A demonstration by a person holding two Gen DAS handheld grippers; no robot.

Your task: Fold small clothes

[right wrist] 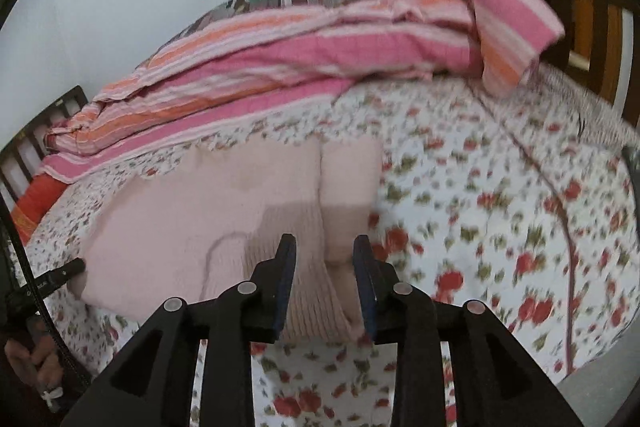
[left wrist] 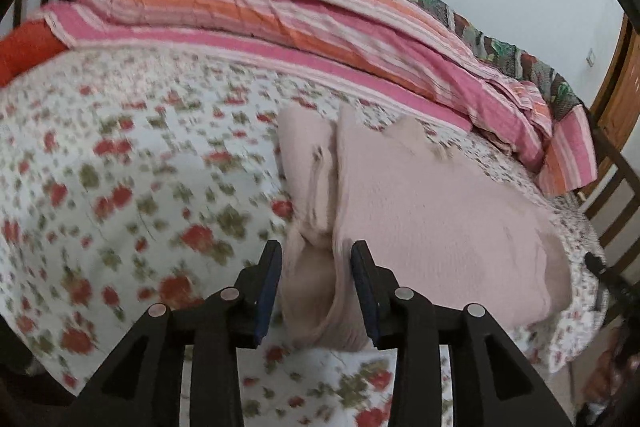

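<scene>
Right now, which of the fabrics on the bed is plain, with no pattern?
The pale pink sweater both grippers reach into. The quilt along the wall is striped, and the bedsheet beneath is floral.

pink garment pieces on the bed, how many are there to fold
1: the pale pink knit garment lies on the floral bedsheet, its near edge between both grippers' open fingers. Others may be hidden under it.

The left gripper (left wrist: 316,259) pointed forward and slightly down, its two black fingers parted a little, blue pads (left wrist: 269,291) facing inward with pink cloth (left wrist: 432,211) bunched between them. The right gripper (right wrist: 325,255) sat in a matching pose, fingers equally parted around a ribbed edge of the same cloth. Whether either pair actually pinched could not be told.
</scene>
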